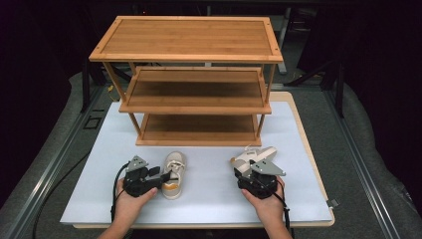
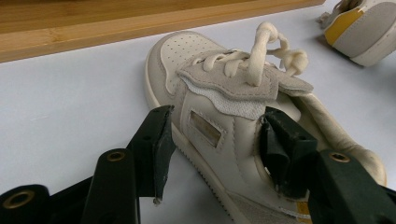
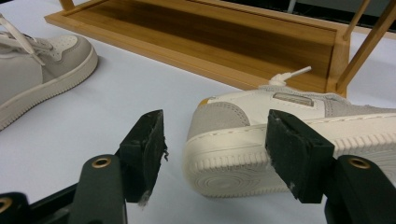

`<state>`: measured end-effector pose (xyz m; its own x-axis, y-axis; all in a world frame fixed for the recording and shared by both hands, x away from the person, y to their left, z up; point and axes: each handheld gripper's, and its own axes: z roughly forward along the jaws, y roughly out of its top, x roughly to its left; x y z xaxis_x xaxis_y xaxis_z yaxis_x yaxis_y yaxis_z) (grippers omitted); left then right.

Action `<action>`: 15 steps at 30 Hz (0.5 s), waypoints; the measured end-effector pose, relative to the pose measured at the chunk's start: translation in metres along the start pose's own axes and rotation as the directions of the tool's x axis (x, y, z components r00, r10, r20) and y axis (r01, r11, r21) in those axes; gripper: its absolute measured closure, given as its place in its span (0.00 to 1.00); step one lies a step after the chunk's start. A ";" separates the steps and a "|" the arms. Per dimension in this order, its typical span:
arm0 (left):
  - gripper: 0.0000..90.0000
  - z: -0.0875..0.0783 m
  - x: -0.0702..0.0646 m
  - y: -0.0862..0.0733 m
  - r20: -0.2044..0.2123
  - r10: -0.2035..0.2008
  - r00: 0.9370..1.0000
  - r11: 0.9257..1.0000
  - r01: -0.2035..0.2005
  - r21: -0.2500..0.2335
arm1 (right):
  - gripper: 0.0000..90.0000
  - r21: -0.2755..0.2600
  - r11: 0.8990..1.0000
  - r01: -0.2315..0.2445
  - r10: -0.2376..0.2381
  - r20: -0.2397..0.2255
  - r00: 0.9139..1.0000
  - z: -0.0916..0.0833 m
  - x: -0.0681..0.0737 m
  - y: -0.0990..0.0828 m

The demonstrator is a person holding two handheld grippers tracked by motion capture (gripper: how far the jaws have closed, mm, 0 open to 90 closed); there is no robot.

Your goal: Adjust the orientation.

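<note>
Two cream sneakers on the white table mat [image 1: 209, 199], both in front of the bamboo shoe rack [image 1: 186, 55]. Left sneaker [image 1: 173, 175] upright, toe toward the rack; heel hidden in the high view behind the left gripper [image 2: 212, 149], jaws spread, one outside the sole, the other inside the collar, no squeeze visible. Right sneaker [image 1: 251, 158] tipped on its side, sole facing the right gripper [image 3: 219, 156]; jaws wide apart astride the heel, not touching. Toe cut off in the right gripper view. Rack's lowest shelf shadowed.
</note>
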<state>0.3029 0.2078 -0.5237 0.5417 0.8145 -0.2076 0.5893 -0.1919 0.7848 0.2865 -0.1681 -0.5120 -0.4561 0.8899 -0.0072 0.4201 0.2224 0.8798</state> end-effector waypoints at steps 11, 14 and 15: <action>0.49 -0.001 0.002 0.001 0.009 -0.005 1.000 1.000 0.005 0.002 | 0.42 0.009 0.999 -0.033 0.033 0.008 0.999 -0.011 0.000 -0.007; 0.49 -0.003 0.003 0.002 0.009 -0.002 1.000 1.000 0.002 0.000 | 0.42 0.021 0.998 -0.057 0.057 0.011 0.998 -0.016 0.000 -0.009; 0.49 -0.004 0.004 0.002 0.012 -0.001 1.000 1.000 0.001 0.006 | 0.43 0.025 0.998 -0.064 0.063 0.013 0.998 -0.017 0.000 -0.010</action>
<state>0.3043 0.2125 -0.5204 0.5477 0.8085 -0.2154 0.5939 -0.1944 0.7807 0.2687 -0.1775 -0.5128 -0.4186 0.9071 0.0426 0.4678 0.1752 0.8663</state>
